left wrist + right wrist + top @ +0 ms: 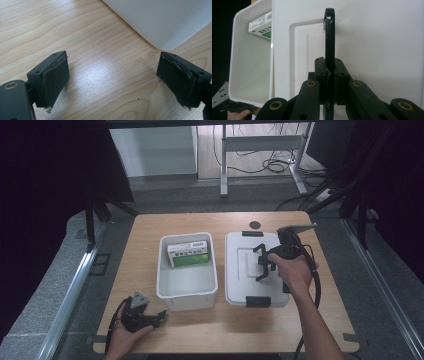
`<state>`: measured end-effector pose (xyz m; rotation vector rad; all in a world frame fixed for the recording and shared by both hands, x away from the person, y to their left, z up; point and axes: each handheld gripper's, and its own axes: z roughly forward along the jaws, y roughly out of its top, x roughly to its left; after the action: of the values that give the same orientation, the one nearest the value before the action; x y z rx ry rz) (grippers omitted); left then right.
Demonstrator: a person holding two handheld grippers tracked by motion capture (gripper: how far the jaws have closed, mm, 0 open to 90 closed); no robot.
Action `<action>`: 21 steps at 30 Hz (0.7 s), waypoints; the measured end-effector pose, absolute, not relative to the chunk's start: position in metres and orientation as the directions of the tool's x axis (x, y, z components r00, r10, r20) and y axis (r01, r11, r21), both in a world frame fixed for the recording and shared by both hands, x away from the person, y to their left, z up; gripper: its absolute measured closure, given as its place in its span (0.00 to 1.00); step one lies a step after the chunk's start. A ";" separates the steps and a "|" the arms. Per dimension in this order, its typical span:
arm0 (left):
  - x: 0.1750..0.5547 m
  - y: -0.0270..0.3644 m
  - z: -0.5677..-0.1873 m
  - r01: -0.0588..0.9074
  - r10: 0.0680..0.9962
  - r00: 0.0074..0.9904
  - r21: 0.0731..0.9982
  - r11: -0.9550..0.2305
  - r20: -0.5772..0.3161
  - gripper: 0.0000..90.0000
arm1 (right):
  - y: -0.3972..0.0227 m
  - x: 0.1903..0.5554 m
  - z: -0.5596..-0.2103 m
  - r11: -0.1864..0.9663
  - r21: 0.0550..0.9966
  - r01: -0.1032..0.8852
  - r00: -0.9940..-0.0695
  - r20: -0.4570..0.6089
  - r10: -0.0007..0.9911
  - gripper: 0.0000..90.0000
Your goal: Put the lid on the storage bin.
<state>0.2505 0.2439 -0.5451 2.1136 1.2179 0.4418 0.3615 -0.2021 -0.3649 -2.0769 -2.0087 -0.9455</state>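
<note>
A white lid (240, 270) lies flat on the wooden table, right of an open white bin (187, 296). A green and white box (188, 253) rests at the bin's far end. My right gripper (269, 262) is over the lid, shut on its black handle (261, 261). In the right gripper view the jaws (330, 72) clamp the handle (329, 32), which stands upright from the lid (374, 50). My left gripper (159, 316) rests on the table by the bin's near left corner, open. In the left gripper view its pads (55, 77) stand wide apart over bare wood, the bin corner (162, 20) just ahead.
Black latches sit at the lid's far edge (252, 233) and near edge (258, 301). A small dark disc (255, 225) lies on the table behind the lid. Metal desk legs and cables (270, 165) are on the floor beyond the table.
</note>
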 end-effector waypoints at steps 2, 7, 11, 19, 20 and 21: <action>0.251 0.244 -0.545 0.640 0.858 0.512 0.680 -0.357 -0.031 0.12 | -0.199 0.362 -0.360 -0.117 0.344 0.932 -0.071 0.489 0.870 0.94; 0.251 0.244 -0.545 0.640 0.858 0.512 0.680 -0.358 -0.031 0.12 | -0.192 0.363 -0.343 -0.111 0.361 0.926 -0.088 0.492 0.866 0.94; 0.251 0.244 -0.545 0.640 0.858 0.512 0.680 -0.358 -0.031 0.12 | -0.187 0.364 -0.337 -0.106 0.366 0.924 -0.098 0.498 0.862 0.94; 0.251 0.244 -0.545 0.640 0.858 0.513 0.680 -0.358 -0.031 0.12 | -0.169 0.369 -0.327 -0.081 0.366 0.927 -0.123 0.503 0.856 0.94; 0.251 0.244 -0.545 0.640 0.858 0.513 0.680 -0.358 -0.031 0.12 | -0.167 0.369 -0.327 -0.079 0.365 0.928 -0.125 0.503 0.855 0.94; 0.251 0.244 -0.545 0.640 0.856 0.516 0.678 -0.363 -0.029 0.12 | -0.164 0.370 -0.327 -0.078 0.366 0.927 -0.128 0.506 0.853 0.94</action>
<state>0.2506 0.2443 -0.5449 2.1208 1.2142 0.4391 0.3699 -0.1641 -0.3274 -1.9945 -2.0517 -0.9887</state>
